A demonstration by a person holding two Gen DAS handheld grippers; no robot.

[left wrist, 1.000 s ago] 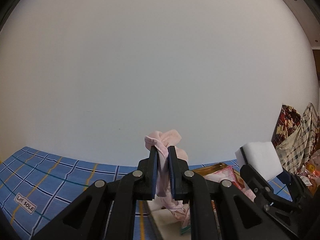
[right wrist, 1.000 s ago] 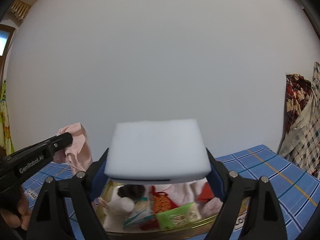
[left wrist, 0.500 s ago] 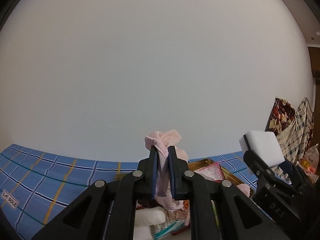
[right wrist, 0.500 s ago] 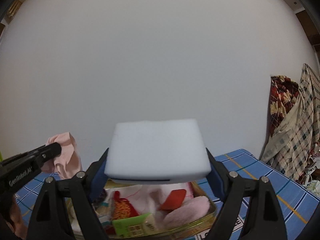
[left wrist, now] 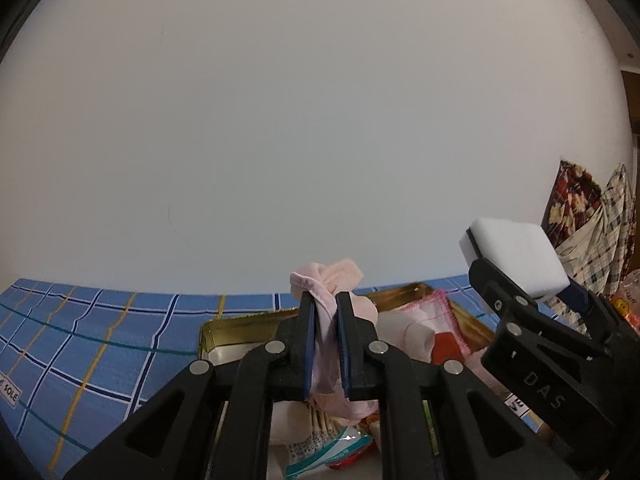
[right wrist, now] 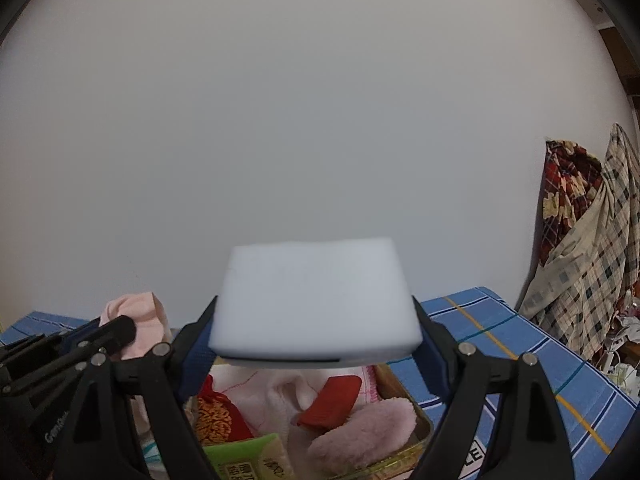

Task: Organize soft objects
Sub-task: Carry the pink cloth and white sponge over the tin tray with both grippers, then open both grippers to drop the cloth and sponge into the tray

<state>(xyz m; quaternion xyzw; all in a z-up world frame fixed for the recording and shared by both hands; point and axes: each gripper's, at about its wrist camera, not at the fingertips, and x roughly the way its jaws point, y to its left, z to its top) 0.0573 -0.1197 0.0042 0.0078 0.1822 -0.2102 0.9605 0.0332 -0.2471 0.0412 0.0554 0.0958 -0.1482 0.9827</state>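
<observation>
My left gripper (left wrist: 325, 304) is shut on a pale pink cloth (left wrist: 325, 330) and holds it above a gold tin tray (left wrist: 224, 326). My right gripper (right wrist: 316, 320) is shut on a white foam sponge (right wrist: 314, 300) and holds it over the same tray (right wrist: 404, 394). The sponge (left wrist: 516, 260) and right gripper also show at the right of the left wrist view. The pink cloth (right wrist: 138, 316) and left gripper (right wrist: 116, 330) show at the left of the right wrist view. The tray holds a fluffy pink item (right wrist: 368, 436), a red pouch (right wrist: 334, 402), a green packet (right wrist: 248, 458) and a pink-edged cloth (left wrist: 434, 312).
A blue checked cloth (left wrist: 100, 340) covers the table (right wrist: 520, 344). A plain white wall stands close behind. Patterned fabrics (right wrist: 580, 224) hang at the far right. A teal and red packet (left wrist: 332, 452) lies in the tray below the left gripper.
Both grippers have moved over the tray, which now sits lower and more central in both views. Each grip is unchanged.
</observation>
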